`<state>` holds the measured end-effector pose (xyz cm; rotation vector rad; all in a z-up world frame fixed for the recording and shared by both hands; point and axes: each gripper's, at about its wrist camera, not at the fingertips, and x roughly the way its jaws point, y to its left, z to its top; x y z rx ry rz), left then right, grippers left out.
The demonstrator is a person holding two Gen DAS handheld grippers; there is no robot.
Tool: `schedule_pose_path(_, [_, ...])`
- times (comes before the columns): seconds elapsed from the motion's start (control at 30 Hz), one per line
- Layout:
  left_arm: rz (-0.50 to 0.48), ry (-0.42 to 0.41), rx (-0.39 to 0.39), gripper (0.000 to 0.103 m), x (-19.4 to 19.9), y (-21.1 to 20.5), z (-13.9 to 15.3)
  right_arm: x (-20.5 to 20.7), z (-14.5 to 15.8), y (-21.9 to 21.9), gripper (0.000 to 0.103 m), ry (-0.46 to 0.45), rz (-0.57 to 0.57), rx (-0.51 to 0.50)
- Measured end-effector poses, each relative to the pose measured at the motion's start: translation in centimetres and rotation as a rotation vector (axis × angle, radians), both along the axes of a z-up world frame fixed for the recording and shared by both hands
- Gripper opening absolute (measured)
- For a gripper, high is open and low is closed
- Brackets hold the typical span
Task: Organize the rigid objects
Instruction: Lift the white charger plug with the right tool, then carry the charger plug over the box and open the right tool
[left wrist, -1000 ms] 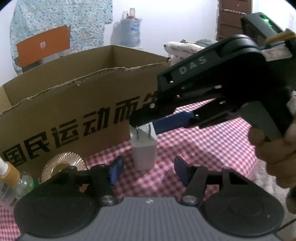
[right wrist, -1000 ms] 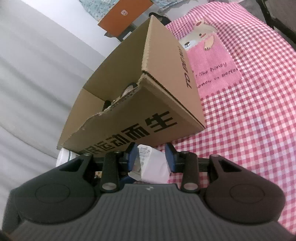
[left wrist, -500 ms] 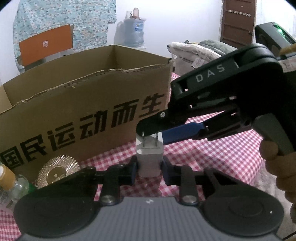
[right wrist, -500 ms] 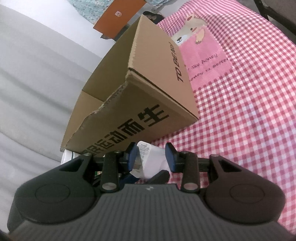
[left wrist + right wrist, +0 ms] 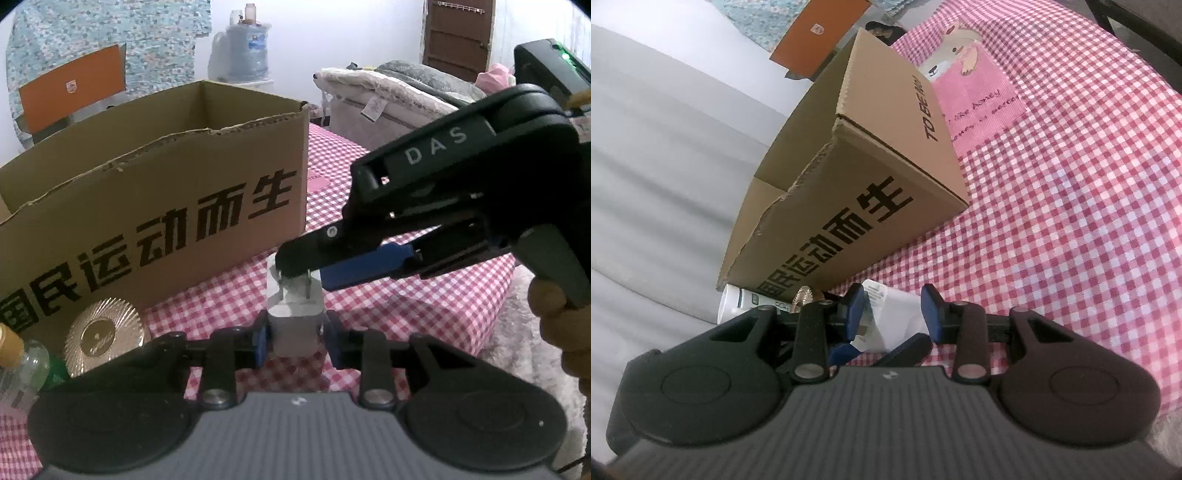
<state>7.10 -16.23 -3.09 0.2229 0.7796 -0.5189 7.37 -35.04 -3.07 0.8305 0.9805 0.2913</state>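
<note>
Handing over: left tool (image 5: 295,336) pinches the white charger (image 5: 295,325), right tool (image 5: 893,314) also clamps it; next, right releases.

White charger (image 5: 294,325); blue pads (image 5: 258,341) on black left tongs (image 5: 294,341); brown box (image 5: 155,206) with black lettering; red-and-white checked cloth (image 5: 1071,221); gold ribbed disc (image 5: 105,338) at 9 o'clock.

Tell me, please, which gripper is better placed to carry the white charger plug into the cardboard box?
Probably the left gripper: its pads clamp the white charger plug's body squarely. The right gripper also holds the plug, only near its prong end. The cardboard box stands open just behind.
</note>
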Motion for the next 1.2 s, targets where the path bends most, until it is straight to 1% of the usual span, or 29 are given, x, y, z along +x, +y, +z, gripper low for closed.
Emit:
schedule_pose_path(0.13, [0.006,0.005,-0.002,0.031,0.7,-0.3,-0.3,-0.3,-0.1,-0.1,0.034,0.005,-0.001,0.013])
schedule_pose_path(0.2, [0.014,0.001,-0.003,0.028,0.9,-0.3,-0.3,0.0,-0.3,-0.1,0.034,0.007,-0.002,0.020])
schedule_pose_path(0.3, [0.022,0.000,-0.012,0.028,1.2,-0.3,-0.3,0.5,-0.3,0.2,0.034,0.004,-0.004,0.022])
schedule_pose_path(0.47, [0.029,-0.012,-0.020,0.028,0.5,0.0,-0.4,0.3,-0.1,0.6,0.034,0.000,-0.004,0.016])
schedule_pose_path(0.6, [0.031,-0.037,-0.025,0.028,-0.3,0.4,0.5,0.0,0.7,1.3,0.034,-0.016,-0.002,0.010])
schedule_pose_path(0.7, [0.035,-0.075,-0.031,0.028,-1.0,1.1,2.3,-0.1,2.6,2.3,0.034,-0.053,0.013,-0.006])
schedule_pose_path(0.83, [0.060,-0.166,-0.033,0.028,-1.6,2.4,5.5,0.4,6.2,3.7,0.034,-0.143,0.046,-0.025])
schedule_pose_path(0.93, [0.088,-0.223,-0.038,0.028,-1.1,3.5,8.1,1.8,9.1,4.9,0.034,-0.221,0.077,-0.040])
schedule_pose_path(1.03, [0.128,-0.259,-0.038,0.028,0.3,4.5,10.3,4.1,11.6,5.9,0.034,-0.280,0.118,-0.056])
schedule_pose_path(1.1, [0.154,-0.255,-0.046,0.028,1.8,5.2,11.5,6.1,12.8,6.6,0.035,-0.302,0.147,-0.060])
schedule_pose_path(1.2, [0.194,-0.202,-0.066,0.028,4.9,6.0,12.4,9.8,13.6,7.3,0.035,-0.302,0.186,-0.067])
